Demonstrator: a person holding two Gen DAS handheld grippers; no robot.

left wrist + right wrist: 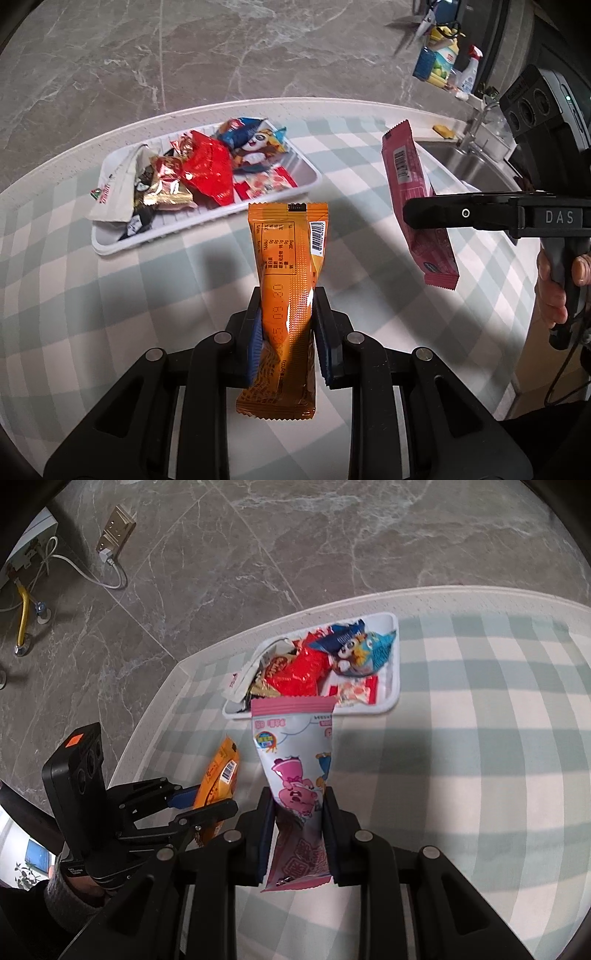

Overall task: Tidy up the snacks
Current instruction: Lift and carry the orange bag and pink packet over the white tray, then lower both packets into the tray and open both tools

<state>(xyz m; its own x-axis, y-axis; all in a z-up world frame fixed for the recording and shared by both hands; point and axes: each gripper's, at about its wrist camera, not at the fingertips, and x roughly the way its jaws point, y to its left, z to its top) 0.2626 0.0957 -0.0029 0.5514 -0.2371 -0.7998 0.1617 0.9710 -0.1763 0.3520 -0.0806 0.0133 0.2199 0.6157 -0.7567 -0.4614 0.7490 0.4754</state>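
From the left wrist we look steeply down along our own fingers, close over the checked tablecloth (110, 295), with the white tray (310, 184) upper centre. The right wrist faces likewise, the same tray (393, 686) above centre. Each view catches the other gripper at its frame's edge.
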